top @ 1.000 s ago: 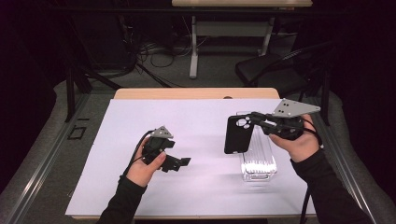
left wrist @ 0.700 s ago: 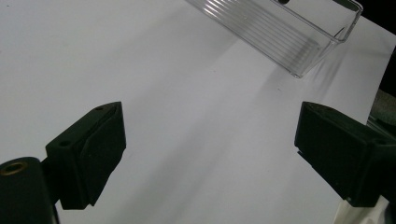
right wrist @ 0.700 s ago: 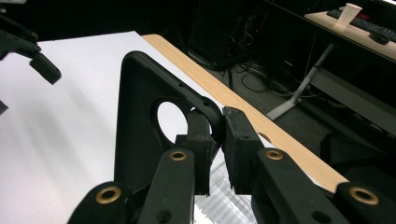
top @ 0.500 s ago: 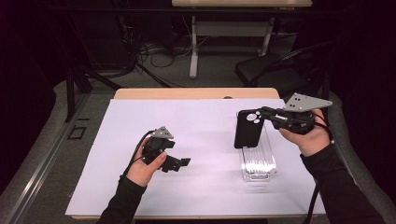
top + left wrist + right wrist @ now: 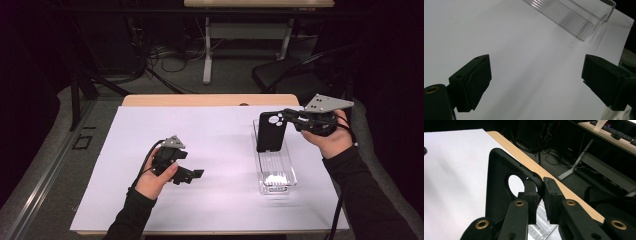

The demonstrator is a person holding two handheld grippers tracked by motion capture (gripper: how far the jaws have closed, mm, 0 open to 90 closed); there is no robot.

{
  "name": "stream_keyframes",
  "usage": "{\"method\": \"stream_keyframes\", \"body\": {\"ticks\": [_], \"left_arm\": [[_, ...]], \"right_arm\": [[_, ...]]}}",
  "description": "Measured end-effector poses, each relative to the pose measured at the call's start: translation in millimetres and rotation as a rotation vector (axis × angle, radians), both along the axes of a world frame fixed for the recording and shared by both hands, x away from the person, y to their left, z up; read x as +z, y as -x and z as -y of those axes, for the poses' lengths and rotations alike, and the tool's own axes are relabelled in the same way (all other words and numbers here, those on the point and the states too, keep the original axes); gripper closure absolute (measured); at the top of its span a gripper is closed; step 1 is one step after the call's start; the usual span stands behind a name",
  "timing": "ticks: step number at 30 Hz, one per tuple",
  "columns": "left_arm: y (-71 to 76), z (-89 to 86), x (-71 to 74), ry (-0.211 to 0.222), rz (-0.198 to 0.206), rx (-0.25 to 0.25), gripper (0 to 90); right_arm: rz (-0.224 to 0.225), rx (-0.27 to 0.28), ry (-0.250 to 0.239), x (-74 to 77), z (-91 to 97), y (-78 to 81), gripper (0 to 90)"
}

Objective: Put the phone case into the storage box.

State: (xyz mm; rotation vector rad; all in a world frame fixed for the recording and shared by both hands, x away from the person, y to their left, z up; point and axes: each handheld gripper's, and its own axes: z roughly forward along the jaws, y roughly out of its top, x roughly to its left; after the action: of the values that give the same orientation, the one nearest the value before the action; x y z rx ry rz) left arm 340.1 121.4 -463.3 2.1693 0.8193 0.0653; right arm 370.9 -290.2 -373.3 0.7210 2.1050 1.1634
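A black phone case [image 5: 271, 131] with a camera cut-out hangs upright over the far end of a clear plastic tray [image 5: 274, 170]. My right gripper [image 5: 287, 116] is shut on the case's upper edge, coming in from the right. In the right gripper view the two pads pinch the rim of the case [image 5: 499, 187] beside the round cut-out, at my right gripper [image 5: 540, 187]. My left gripper [image 5: 192, 175] rests low on the white sheet at centre-left, open and holding nothing. The left gripper view shows my left gripper [image 5: 536, 77] with its jaws wide apart, and the tray [image 5: 574, 17] farther off.
A white sheet [image 5: 215, 150] covers the table, with a wooden strip [image 5: 200, 100] bare along the far edge. Behind the table are a black chair [image 5: 290, 75], a desk leg [image 5: 206, 50] and floor cables.
My right hand has carried the phone case a little to the right, from beside the tray's left wall to over its far end. The left hand has stayed still.
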Motion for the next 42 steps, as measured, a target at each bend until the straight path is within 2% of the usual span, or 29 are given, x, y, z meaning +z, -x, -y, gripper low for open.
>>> {"method": "stream_keyframes", "body": {"ticks": [19,33,42], "left_arm": [[0.0,-1.4,-0.2,0.019,-0.002,-0.002,9.6],[2.5,-2.0,2.2,0.022,0.009,0.0,9.6],[3.2,-3.6,2.1,0.024,0.005,0.004,9.6]], "right_arm": [[0.019,-0.054,0.021,-11.6,9.0,-32.6,82.3],[0.023,-0.083,0.021,-25.8,4.3,-54.4,82.3],[0.043,-0.087,0.02,-32.3,-0.2,-63.2,82.3]]}}
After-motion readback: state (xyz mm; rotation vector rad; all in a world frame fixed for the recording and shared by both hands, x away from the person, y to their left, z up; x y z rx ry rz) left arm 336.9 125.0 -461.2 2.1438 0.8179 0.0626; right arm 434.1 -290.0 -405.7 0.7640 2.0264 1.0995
